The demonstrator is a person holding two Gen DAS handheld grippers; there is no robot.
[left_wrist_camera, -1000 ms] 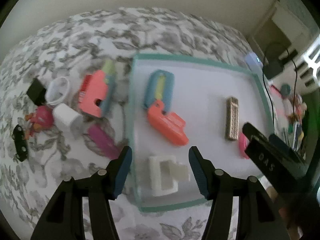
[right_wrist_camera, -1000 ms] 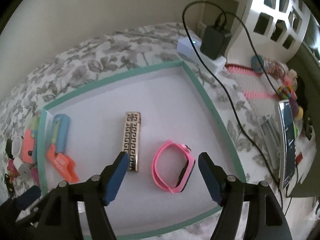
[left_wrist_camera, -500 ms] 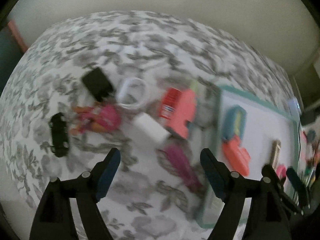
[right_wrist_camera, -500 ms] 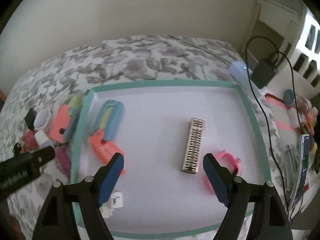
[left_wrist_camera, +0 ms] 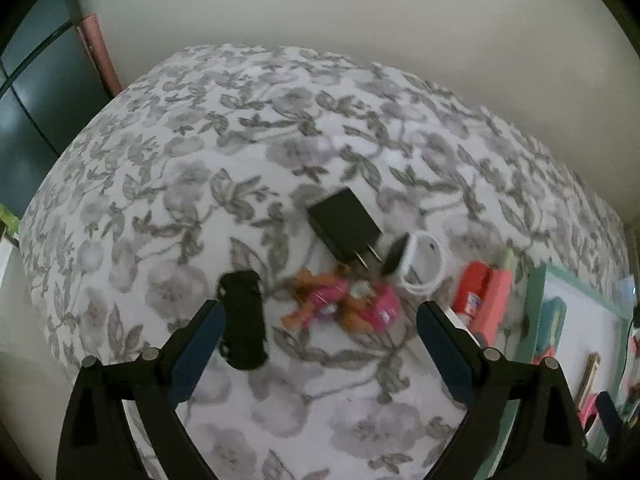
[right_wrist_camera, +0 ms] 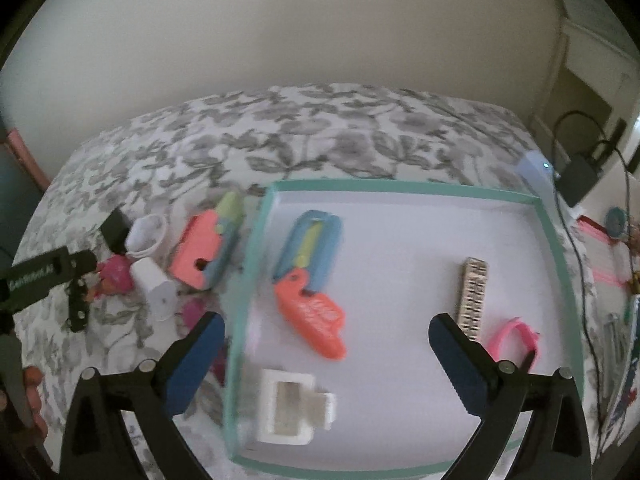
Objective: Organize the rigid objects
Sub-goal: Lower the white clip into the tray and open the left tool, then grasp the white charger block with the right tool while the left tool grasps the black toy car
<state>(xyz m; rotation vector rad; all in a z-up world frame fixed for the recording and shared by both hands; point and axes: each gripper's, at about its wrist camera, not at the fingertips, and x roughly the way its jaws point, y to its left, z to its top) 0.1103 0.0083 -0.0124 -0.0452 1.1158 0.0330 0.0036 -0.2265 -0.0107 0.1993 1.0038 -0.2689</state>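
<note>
Above the pink figure, left gripper gapes wide, empty

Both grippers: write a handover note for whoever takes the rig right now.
Left gripper: open, empty, over the loose items on the bedspread.
Right gripper: open, empty, over the tray.
Done, in the tray: blue-orange toy, white block, gold bar, pink watch.
Left, outside the tray: black car, pink figure, charger, white ring, white cylinder, coral toy.
</note>
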